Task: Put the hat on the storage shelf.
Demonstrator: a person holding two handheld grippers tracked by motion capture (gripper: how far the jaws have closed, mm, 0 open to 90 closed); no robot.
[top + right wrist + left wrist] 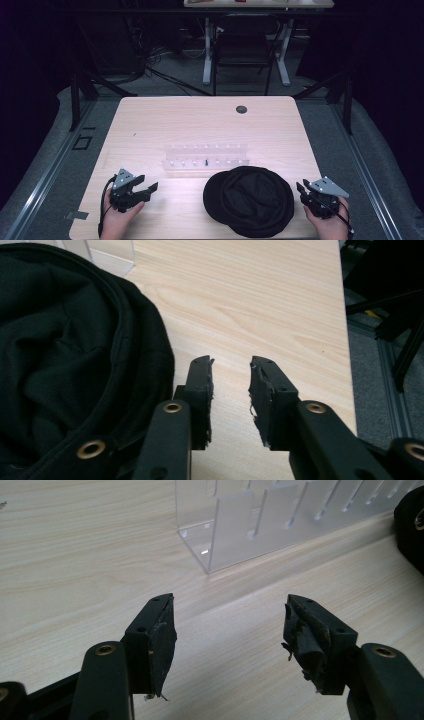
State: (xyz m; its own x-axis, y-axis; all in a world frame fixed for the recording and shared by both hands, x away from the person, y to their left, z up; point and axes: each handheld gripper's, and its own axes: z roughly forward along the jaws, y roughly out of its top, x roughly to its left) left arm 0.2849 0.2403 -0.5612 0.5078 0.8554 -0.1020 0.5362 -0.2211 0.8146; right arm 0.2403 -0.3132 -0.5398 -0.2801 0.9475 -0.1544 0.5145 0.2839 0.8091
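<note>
High view: a pale wood-grain tabletop [150, 120] with rounded corners carries a clear acrylic slotted rack [206, 156] near its middle and, just in front of it, a round, soft black fabric cap [248, 200] with a short brim at its left edge. The left gripper [147, 186] is held near the tabletop's front left corner, well apart from the cap; the right gripper [301, 189] is held at the front right, just beside the cap's right edge. A dark round grommet [241, 109] sits near the far edge.

Left gripper view: the jaws stand wide apart over bare tabletop [75, 555], nothing between them. Their black pads [162, 645] are scuffed and frayed at the edges. The rack's [250, 525] clear walls and cut slots show at close range, and a sliver of the cap [411, 525] at the right margin.

Right gripper view: the jaws stand a narrow gap apart, empty, over the tabletop [260, 295]. The cap's [65, 360] creased, matte cloth and rolled rim lie against the left jaw's outer side; whether they touch cannot be told.
</note>
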